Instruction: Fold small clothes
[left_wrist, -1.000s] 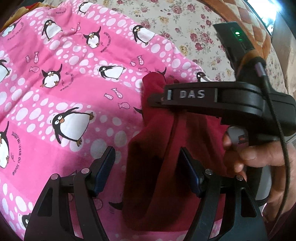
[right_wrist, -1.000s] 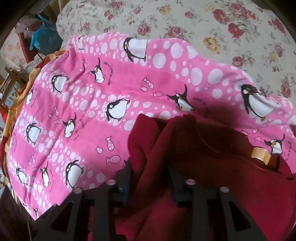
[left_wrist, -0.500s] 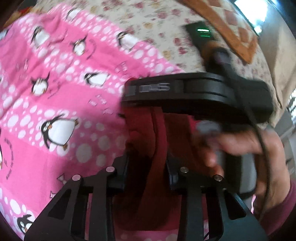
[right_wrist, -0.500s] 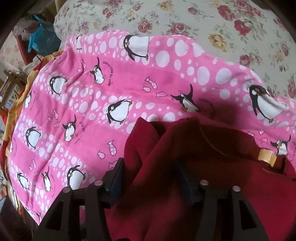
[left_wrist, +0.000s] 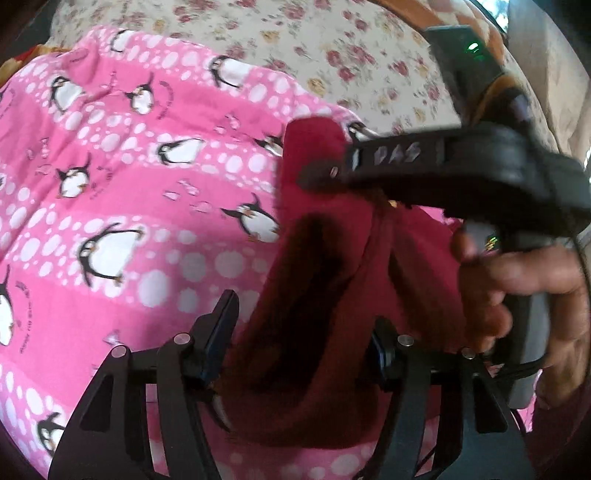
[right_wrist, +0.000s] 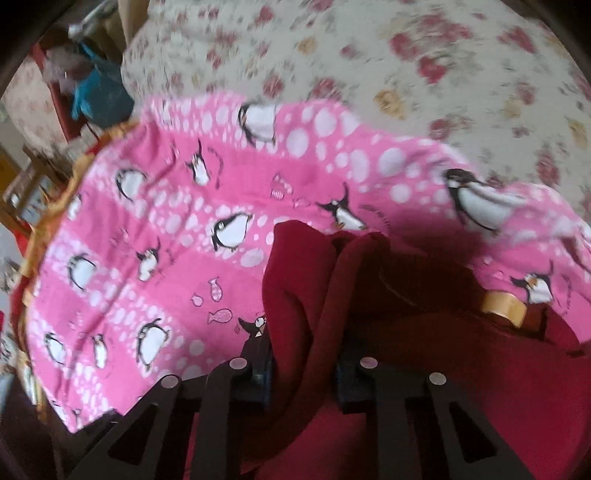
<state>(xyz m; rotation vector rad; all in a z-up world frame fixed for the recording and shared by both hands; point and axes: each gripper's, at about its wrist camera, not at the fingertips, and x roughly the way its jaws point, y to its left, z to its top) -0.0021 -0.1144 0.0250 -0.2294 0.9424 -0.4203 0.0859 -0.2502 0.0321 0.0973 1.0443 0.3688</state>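
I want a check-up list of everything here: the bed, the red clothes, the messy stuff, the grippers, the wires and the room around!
Surface: pink penguin blanket spread over a flowered bedcover.
Job's things: dark red garment bunched on the blanket, not yet folded flat; a tan toggle shows on it.
Clutter: nothing seen on the blanket.
Grippers: left gripper open, red cloth between its jaws, which have just been opening. Right gripper shut on a fold of the garment, jaws just closing.
Cables: a black cable runs down from the right gripper, past the hand holding it.
Surroundings: blurred blue thing and furniture beside the bed.
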